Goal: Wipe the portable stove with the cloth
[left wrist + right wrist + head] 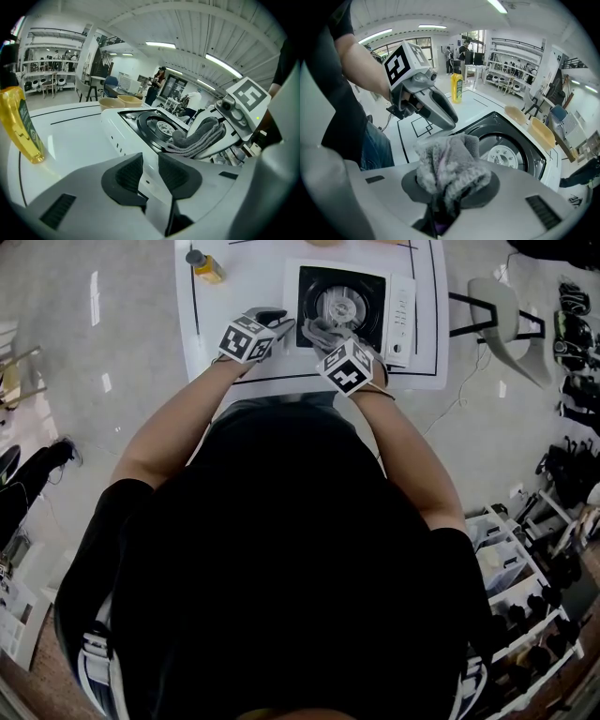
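Right claw (450, 187): pressed shut on a grey, fluffy, bunched-up cloth (450, 164). The wad fills the space between my pads and bulges up past the fingertips.

Immediately beyond that claw lies the white, box-shaped portable stove (548, 173) with a black recessed top. The cloth sits over the black top's near edge. From the left gripper view it appears to touch there, though I cannot confirm the contact. A round metal burner (504, 154) lies just ahead of the cloth, at the middle of the top.

Left claw (150, 173): spread, pads a narrow gap apart, pinching nothing. It sits low against the stove's near corner, and the stove's white side wall shows through the gap. My two claws are close together, the right one up and to the right of the left.

The white surface (70, 136), marked with black lines, carries the stove. A yellow translucent bottle (21, 124) stands on it, well off to my left claw's left. Tan shallow bowls (541, 131) sit beyond the stove's far side.
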The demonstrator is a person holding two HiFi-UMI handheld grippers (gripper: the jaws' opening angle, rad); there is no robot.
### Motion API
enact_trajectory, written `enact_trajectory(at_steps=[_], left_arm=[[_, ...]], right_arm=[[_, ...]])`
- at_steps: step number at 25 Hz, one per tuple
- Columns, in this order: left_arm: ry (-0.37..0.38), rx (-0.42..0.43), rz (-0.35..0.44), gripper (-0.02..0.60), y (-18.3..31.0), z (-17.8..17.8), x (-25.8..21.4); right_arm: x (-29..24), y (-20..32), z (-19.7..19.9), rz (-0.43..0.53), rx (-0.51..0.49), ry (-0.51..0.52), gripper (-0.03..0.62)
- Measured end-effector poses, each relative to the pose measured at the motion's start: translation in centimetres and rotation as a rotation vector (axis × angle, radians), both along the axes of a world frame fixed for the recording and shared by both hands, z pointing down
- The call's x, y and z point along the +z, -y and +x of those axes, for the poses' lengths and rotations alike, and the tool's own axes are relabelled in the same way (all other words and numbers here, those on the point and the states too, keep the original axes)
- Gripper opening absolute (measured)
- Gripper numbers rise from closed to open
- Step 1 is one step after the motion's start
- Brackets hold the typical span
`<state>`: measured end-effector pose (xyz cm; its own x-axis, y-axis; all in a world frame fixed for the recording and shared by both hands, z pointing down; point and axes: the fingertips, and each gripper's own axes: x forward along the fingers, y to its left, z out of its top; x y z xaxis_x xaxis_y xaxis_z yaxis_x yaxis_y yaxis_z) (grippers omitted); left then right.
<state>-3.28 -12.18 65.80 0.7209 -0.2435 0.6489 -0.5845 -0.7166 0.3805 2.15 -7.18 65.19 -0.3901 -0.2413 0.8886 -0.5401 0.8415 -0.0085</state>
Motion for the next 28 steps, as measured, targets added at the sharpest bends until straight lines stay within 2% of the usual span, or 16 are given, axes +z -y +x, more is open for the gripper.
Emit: enact_trajectory(at_steps=[7,15,28], left_arm=[[-0.039,-0.016,-0.037,0.107,0.5,-0.3,0.2],[-0.057,-0.026,-0.061,0.098,0.9,-0.3,0.4],[0.004,-0.015,-0.033,0.100,0.8,-0.4,0.4]], right_arm=[[0.1,3.0,-2.4,0.015,-0.041,0.014,0.109],[0.2,7.4,-2.7,0.029,-0.034,0.031,0.109],[0.1,13.7,-1.8,0.040,-0.012,0.016,0.109]])
